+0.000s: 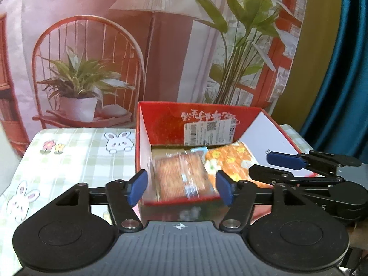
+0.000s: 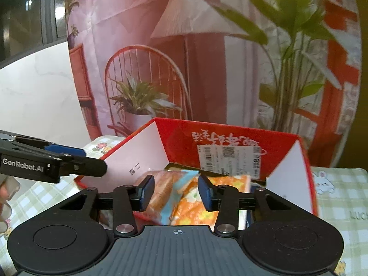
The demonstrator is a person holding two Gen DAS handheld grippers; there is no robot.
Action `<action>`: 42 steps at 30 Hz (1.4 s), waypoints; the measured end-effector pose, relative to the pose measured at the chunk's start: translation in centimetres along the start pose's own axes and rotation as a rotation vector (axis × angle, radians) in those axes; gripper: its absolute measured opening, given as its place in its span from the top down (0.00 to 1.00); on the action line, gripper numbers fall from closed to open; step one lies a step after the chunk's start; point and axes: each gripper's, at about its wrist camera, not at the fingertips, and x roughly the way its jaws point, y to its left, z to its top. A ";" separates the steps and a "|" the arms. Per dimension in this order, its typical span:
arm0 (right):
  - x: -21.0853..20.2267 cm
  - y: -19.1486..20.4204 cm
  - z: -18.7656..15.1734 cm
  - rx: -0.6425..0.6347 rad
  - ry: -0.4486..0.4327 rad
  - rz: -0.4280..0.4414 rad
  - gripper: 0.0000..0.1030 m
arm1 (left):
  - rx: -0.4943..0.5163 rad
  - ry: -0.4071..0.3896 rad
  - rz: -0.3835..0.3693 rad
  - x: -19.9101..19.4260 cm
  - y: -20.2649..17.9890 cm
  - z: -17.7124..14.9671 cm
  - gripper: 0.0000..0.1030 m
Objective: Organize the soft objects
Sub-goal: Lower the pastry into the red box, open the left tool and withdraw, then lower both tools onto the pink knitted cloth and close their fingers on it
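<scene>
A red cardboard box (image 1: 165, 119) (image 2: 184, 138) stands open on the table. Inside lie a wrapped brown bread packet (image 1: 181, 177) (image 2: 163, 191) and an orange flowered soft packet (image 1: 230, 161) (image 2: 200, 207). My left gripper (image 1: 181, 188) is open, its blue pads either side of the bread packet at the box's near wall, not touching it. My right gripper (image 2: 176, 193) is open over the box, the packets between its pads. The right gripper shows at the right in the left wrist view (image 1: 287, 163); the left gripper shows at the left in the right wrist view (image 2: 69, 158).
The table has a green checked cloth with rabbits (image 1: 76, 156) (image 2: 340, 193). A printed backdrop of a chair, lamp and plants (image 1: 92, 69) hangs behind the box. A blue curtain (image 1: 345, 80) is at the right.
</scene>
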 end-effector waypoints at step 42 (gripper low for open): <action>-13.1 1.1 -17.2 0.118 0.317 -0.151 0.01 | -0.012 0.242 0.060 -6.6 -3.4 -16.2 0.00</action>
